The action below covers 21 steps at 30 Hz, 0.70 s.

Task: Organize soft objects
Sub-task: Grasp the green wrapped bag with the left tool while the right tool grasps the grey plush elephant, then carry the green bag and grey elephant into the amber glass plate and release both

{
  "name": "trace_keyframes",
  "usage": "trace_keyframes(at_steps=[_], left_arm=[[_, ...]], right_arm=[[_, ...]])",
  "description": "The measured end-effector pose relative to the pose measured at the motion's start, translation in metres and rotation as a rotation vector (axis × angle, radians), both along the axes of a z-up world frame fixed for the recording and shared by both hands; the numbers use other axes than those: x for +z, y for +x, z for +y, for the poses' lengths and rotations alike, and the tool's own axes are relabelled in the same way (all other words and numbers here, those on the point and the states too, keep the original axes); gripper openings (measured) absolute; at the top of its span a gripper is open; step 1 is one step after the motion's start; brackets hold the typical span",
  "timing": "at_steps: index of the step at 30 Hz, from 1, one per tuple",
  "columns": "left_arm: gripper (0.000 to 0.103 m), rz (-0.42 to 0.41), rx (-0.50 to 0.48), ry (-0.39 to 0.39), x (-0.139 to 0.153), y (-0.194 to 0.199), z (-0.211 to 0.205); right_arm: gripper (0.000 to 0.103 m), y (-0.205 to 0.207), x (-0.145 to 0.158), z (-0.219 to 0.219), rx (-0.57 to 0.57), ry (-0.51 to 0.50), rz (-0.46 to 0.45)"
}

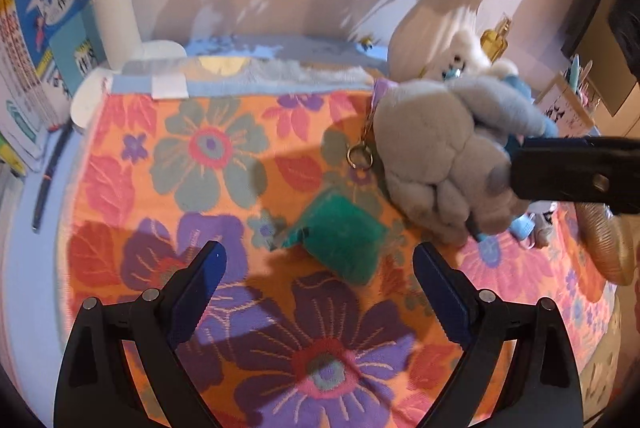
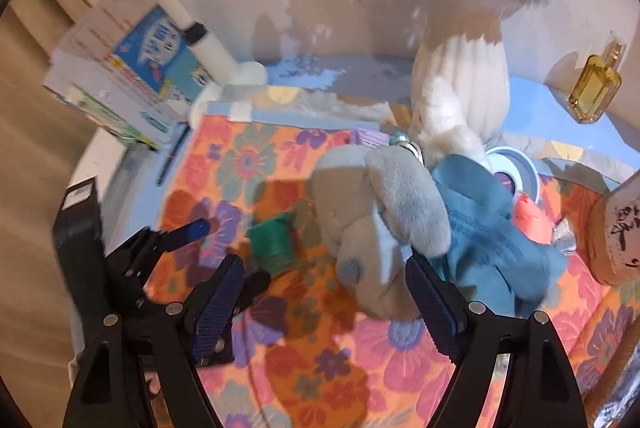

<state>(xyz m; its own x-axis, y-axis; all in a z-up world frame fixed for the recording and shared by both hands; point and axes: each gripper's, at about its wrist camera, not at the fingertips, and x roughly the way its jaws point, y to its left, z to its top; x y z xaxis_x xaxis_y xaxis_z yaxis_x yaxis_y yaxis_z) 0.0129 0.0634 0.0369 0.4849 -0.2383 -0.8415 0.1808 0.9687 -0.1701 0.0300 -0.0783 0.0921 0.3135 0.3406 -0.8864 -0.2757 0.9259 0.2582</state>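
A grey plush toy (image 1: 432, 156) with a blue cloth part lies on the floral mat (image 1: 224, 188) at the right; it also shows in the right wrist view (image 2: 376, 212). A green soft block (image 1: 344, 240) lies just ahead of my left gripper (image 1: 320, 264), which is open and empty. My right gripper (image 2: 324, 276) is open, its right finger beside the plush's lower edge. It enters the left wrist view as a dark bar (image 1: 576, 168) against the plush. The green block (image 2: 272, 244) lies left of the plush. A white plush (image 2: 444, 120) leans on the vase.
A white ribbed vase (image 2: 464, 76) with flowers stands at the back. A yellow perfume bottle (image 2: 596, 88), books (image 1: 44, 40), a white post (image 1: 116, 12), a pen (image 1: 52, 172), a roll of tape (image 2: 516, 168), a wooden box (image 2: 616, 228) and a gold object (image 1: 608, 244) surround the mat.
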Motion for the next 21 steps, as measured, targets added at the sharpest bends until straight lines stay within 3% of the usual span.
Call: trace_keyframes(at_steps=[7, 13, 16, 18, 21], left_arm=[[0.094, -0.007, -0.037, 0.021, -0.02, 0.008, -0.011], [0.094, -0.059, -0.026, 0.114, -0.029, 0.01, -0.019], [0.091, -0.107, -0.026, 0.123, -0.029, 0.006, -0.021], [0.05, -0.143, -0.023, 0.125, -0.026, 0.003, -0.021], [0.048, -0.134, -0.019, 0.049, -0.021, 0.004, -0.016]], right_arm=[[0.082, 0.02, -0.035, 0.006, -0.011, -0.058, 0.029], [0.079, 0.023, -0.047, 0.018, 0.038, -0.114, 0.009], [0.04, 0.018, -0.05, 0.027, 0.071, -0.191, -0.018], [0.039, 0.015, -0.045, 0.024, 0.061, -0.164, -0.032], [0.039, 0.011, -0.034, 0.019, 0.063, -0.112, -0.052]])
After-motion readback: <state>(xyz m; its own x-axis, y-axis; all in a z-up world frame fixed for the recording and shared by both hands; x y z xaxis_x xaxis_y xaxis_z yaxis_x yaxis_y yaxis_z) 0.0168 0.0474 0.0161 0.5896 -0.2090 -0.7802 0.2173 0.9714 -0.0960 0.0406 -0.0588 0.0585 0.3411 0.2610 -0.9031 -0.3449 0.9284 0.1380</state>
